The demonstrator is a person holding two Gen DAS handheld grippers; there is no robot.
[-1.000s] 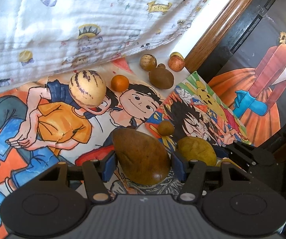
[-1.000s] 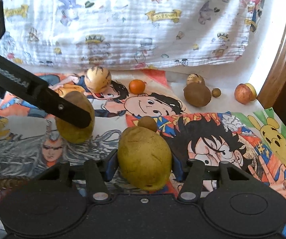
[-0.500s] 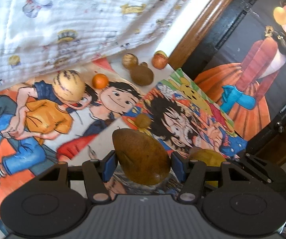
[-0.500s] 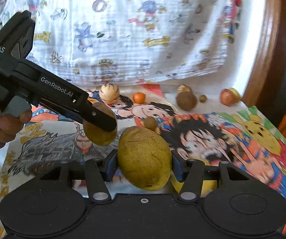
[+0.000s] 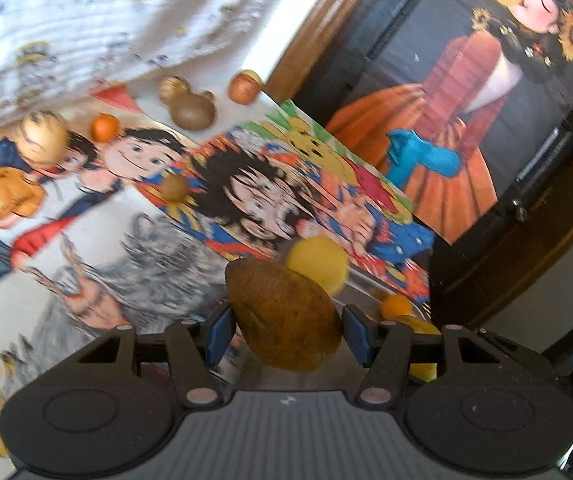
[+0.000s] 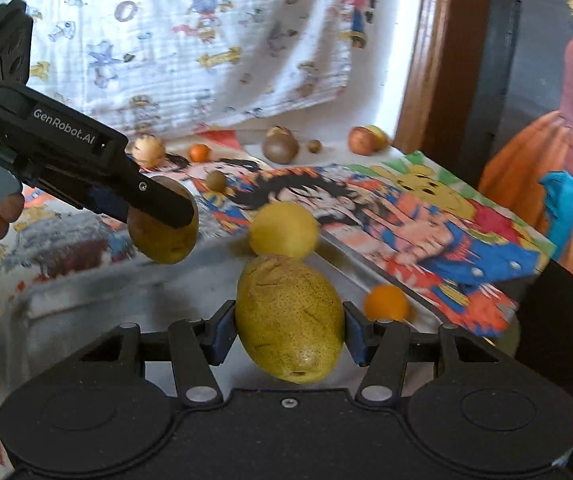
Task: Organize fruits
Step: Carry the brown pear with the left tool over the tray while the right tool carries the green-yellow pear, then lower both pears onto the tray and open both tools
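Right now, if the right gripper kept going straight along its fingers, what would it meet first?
Probably the yellow round fruit lying in the metal tray, directly ahead of the right gripper and the pear it holds. Depth is unclear, so it might pass just above.

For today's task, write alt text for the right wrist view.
The right gripper holds a yellow-green pear over a metal tray holding a lemon and a small orange; the left gripper carries a brown pear.
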